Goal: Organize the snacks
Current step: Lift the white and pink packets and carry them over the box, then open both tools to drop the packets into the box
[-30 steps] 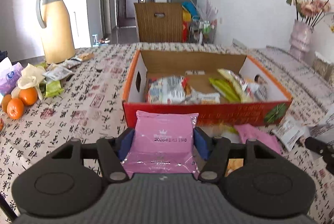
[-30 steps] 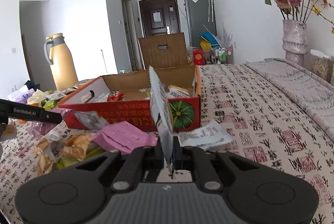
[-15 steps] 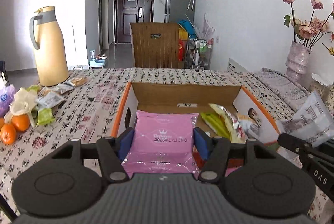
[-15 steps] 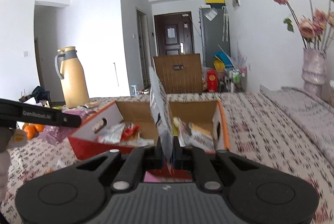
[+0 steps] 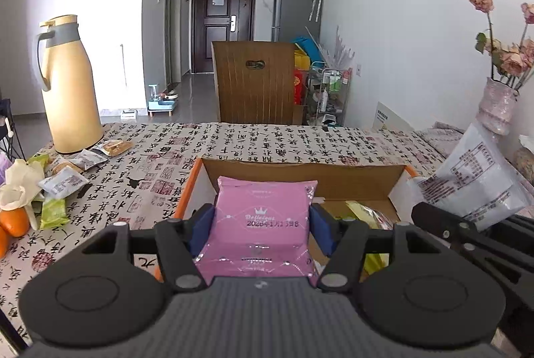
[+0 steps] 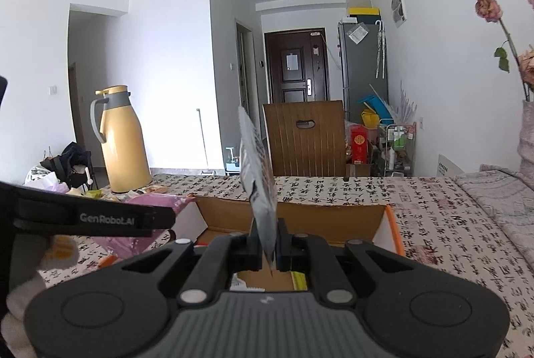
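Patterned worktop (image 5: 267, 141), cardboard box (image 5: 300, 174) at near edge. Left tongs (image 5: 262, 224) grip pink packet (image 5: 263, 221), right tongs (image 6: 267, 244) pinch grey packet (image 6: 258, 177); both over box. Next, likely: lower, release inside

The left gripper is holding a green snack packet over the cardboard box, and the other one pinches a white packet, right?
Nearly. The left wrist view shows the left gripper holding a pink snack packet, not green, over the cardboard box. The right gripper does pinch a white packet.
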